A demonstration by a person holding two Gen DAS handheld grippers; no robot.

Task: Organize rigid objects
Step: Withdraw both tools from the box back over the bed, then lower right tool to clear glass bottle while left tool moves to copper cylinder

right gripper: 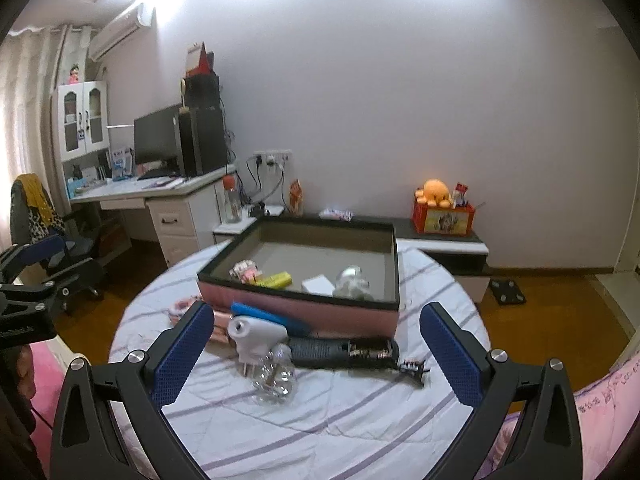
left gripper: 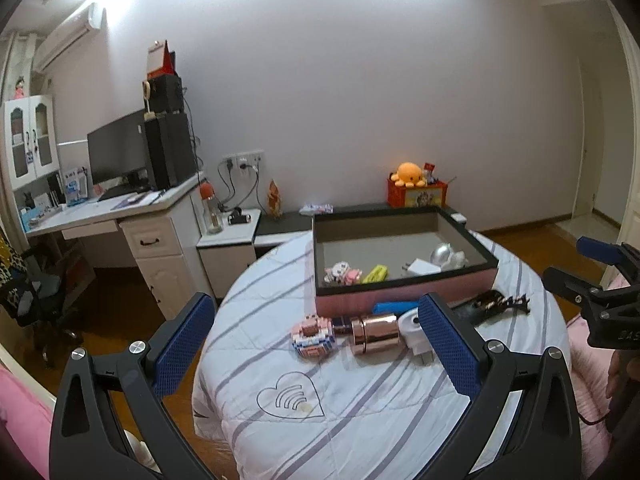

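Right wrist view: your right gripper (right gripper: 316, 356) hangs spread wide and empty above the black handle (right gripper: 344, 354), whose long axis runs left-right just before the pink box (right gripper: 304, 312). White plug (right gripper: 256, 332), clear bulb (right gripper: 276, 378) and blue bar (right gripper: 260, 314) crowd its left end. Your left gripper (left gripper: 316, 344), equally splayed, frames the copper cylinder (left gripper: 376, 334) and brick toy (left gripper: 314, 336); box contents stay indistinct.
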